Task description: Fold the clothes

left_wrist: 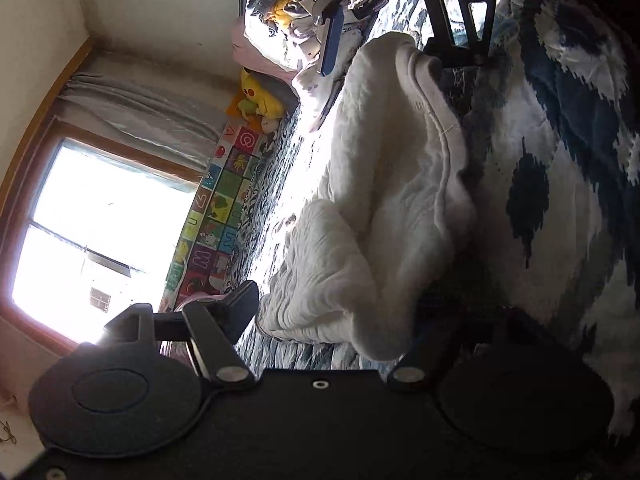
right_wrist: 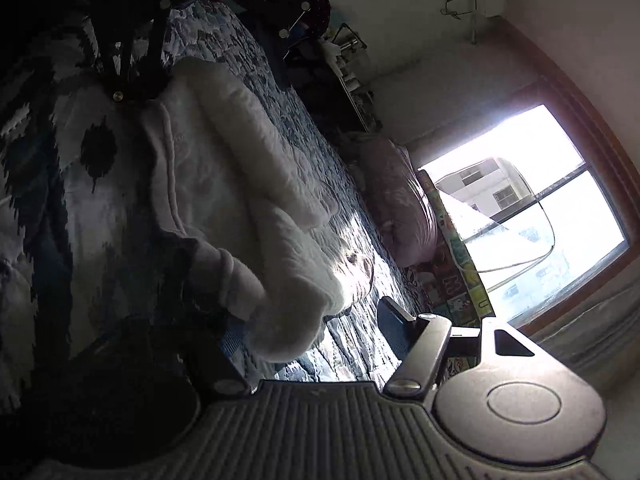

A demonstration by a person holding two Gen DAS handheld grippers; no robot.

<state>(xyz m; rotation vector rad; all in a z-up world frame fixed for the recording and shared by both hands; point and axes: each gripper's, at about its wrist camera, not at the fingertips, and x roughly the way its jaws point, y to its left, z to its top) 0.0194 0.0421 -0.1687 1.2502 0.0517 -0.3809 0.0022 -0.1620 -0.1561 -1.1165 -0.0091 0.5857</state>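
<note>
On the bedspread point(left_wrist: 560, 200), both tongs point(left_wrist: 336, 320) point(right_wrist: 316, 320) gape astride the white garment's point(left_wrist: 380, 200) ends (window side open).

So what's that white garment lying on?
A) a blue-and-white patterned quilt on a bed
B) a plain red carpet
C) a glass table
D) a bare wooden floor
A: the white garment rests on a blue-and-white patterned quilt that spreads all around it, and the same pattern shows under it in the right wrist view.
</note>
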